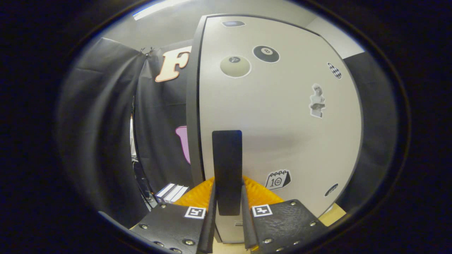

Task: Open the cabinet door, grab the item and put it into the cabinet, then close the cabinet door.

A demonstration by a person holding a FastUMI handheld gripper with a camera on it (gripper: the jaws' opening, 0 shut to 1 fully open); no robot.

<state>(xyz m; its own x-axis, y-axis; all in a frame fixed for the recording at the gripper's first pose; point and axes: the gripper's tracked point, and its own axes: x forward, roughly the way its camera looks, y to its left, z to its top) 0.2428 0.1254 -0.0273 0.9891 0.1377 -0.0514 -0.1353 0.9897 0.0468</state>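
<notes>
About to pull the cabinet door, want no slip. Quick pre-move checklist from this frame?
1. Handle between the gripper fingers: ok, the dark vertical bar runs down between them.
2. Both fingers pressing on handle: ok, they close tight against its sides.
3. Grip height: ok, fingers hold the bar's lower part.
4. Cabinet door state: looks shut or barely ajar, its left edge against the dark frame; cannot tell exactly.
5. Swing path: cannot tell; booth cloth hangs left, boxes lie low left of the fingers.
6. Item to stow: cannot tell.
</notes>
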